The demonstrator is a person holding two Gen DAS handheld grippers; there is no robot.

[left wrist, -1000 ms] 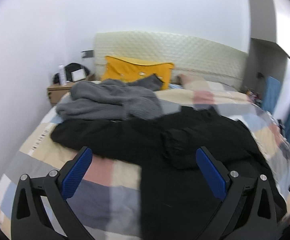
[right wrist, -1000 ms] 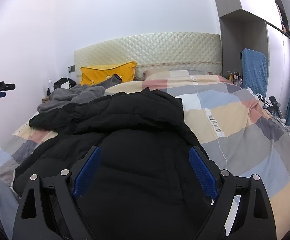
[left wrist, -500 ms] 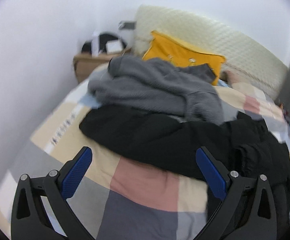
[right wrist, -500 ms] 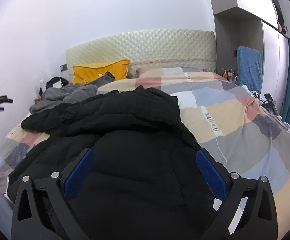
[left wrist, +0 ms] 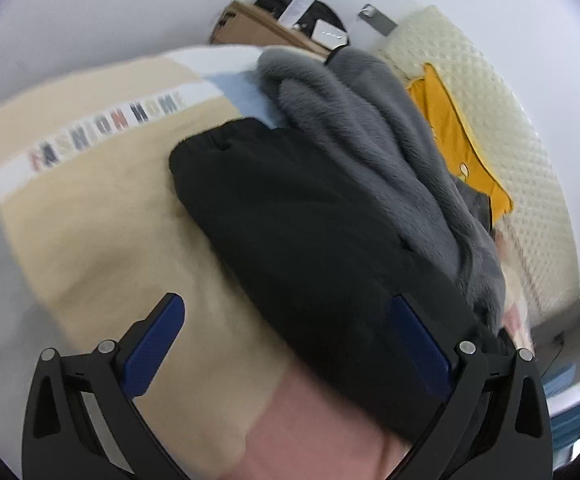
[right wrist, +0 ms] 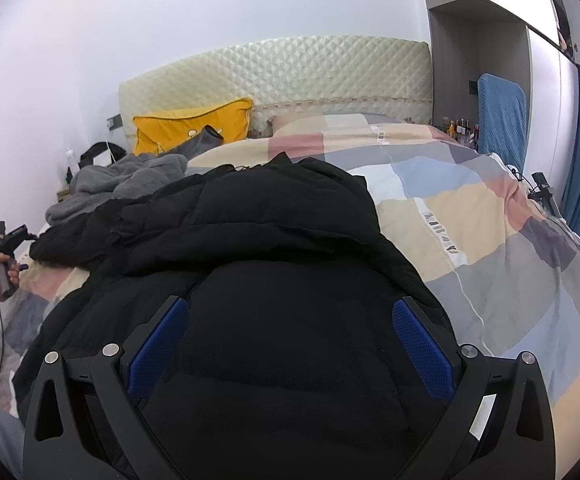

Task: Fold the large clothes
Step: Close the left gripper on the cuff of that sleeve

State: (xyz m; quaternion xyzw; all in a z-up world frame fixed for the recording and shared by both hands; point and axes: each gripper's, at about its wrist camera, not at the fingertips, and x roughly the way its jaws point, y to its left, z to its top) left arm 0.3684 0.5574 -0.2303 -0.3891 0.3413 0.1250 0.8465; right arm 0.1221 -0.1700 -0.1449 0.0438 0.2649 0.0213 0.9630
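Sleeve (left wrist: 310, 232) of the black coat (right wrist: 274, 280) ran from frame centre to lower right, lengthwise toward the spread, empty left tool (left wrist: 286, 344), while the spread right tool (right wrist: 286, 344) hovered over its body on the bed (right wrist: 490, 248).

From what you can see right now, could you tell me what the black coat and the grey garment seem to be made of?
Black coat: likely padded synthetic shell, matte, with puffy stitched panels. Grey garment: looks like plush fleece, with a fuzzy, soft nap.
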